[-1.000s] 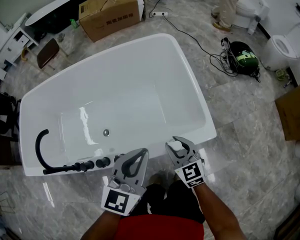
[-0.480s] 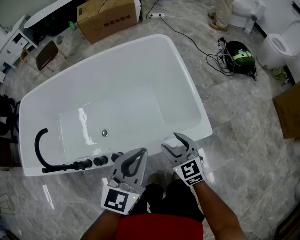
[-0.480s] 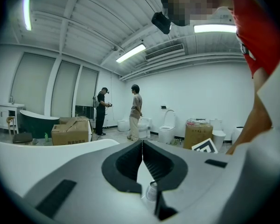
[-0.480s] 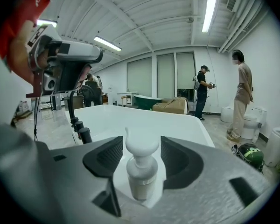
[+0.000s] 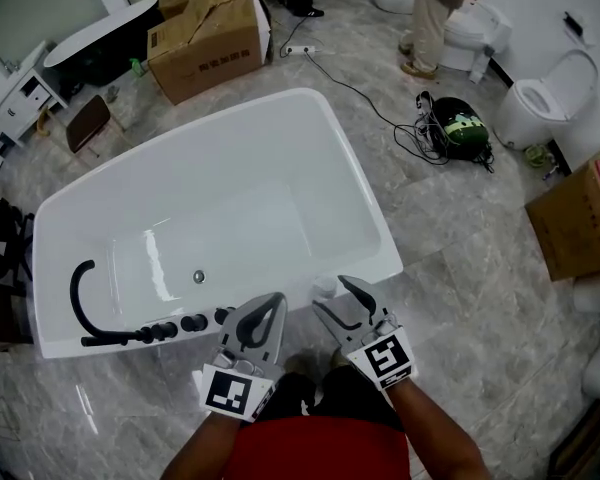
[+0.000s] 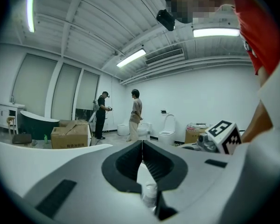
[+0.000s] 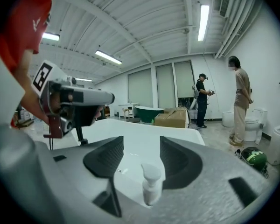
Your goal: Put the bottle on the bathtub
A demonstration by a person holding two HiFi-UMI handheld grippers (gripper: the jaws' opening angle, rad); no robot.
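The white bathtub point(image 5: 365, 193) fills the middle of the head view. A small white pump bottle point(image 5: 325, 287) stands upright at the tub's near right rim. My right gripper point(image 5: 333, 295) is open around it. In the right gripper view the bottle point(image 7: 149, 185) sits between the two spread jaws, touching neither, with the tub point(image 7: 130, 130) behind it. My left gripper point(image 5: 269, 302) hovers just left of it over the near rim, shut and holding nothing. In the left gripper view its tips point(image 6: 141, 144) meet.
A black faucet point(image 5: 80, 290) and knobs point(image 5: 183, 324) sit on the tub's near left rim. Cardboard boxes point(image 5: 205, 33) point(image 5: 572, 223), toilets point(image 5: 540, 108), a green helmet with cables point(image 5: 458, 125), a dark tub point(image 5: 85, 48) and standing people point(image 5: 432, 13) ring the marble floor.
The right gripper and the bottle have shifted a little left toward the tub's near rim. The left gripper stays shut beside it. The whole view has slid slightly.
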